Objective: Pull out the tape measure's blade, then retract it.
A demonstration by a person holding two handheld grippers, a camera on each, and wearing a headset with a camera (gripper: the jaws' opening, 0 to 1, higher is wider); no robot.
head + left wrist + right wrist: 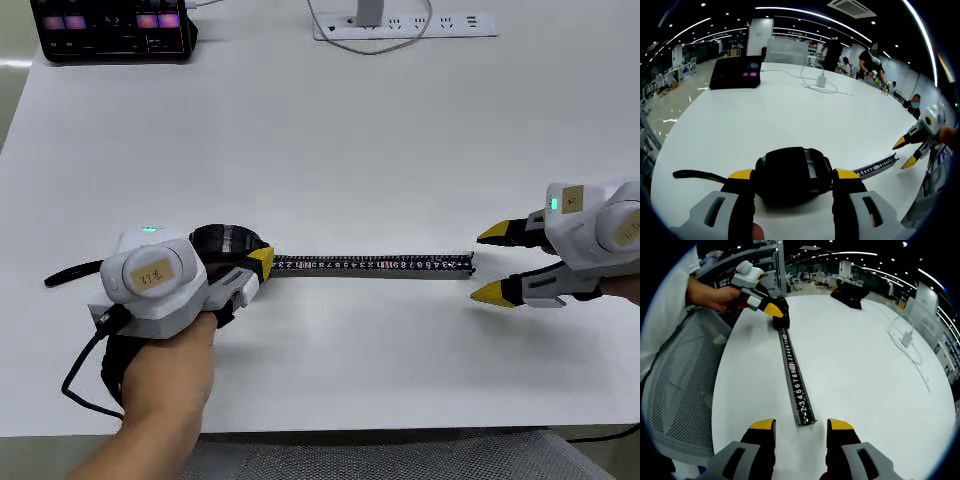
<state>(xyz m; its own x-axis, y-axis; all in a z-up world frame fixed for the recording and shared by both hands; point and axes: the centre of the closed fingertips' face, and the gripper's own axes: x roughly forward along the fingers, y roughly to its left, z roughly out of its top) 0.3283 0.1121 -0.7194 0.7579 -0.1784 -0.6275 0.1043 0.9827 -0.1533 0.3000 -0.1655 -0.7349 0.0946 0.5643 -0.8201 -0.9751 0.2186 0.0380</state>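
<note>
Black tape measure (225,240) clenched in left tool (794,175), blade (370,264) extended — right tool (478,266) released near its tip.

Your left hand-held gripper (794,174) sits at the near left of the desk (350,130), with the tape measure (228,245) between its jaws, touching both. The blade (370,264) lies flat on the desk, running right. Its end stops just before the spread jaws of your right hand-held gripper (490,264). A strap (72,274) trails left of the tape measure. At the far edge lie a power strip (405,25) and, to its left, a screen (112,28).
</note>
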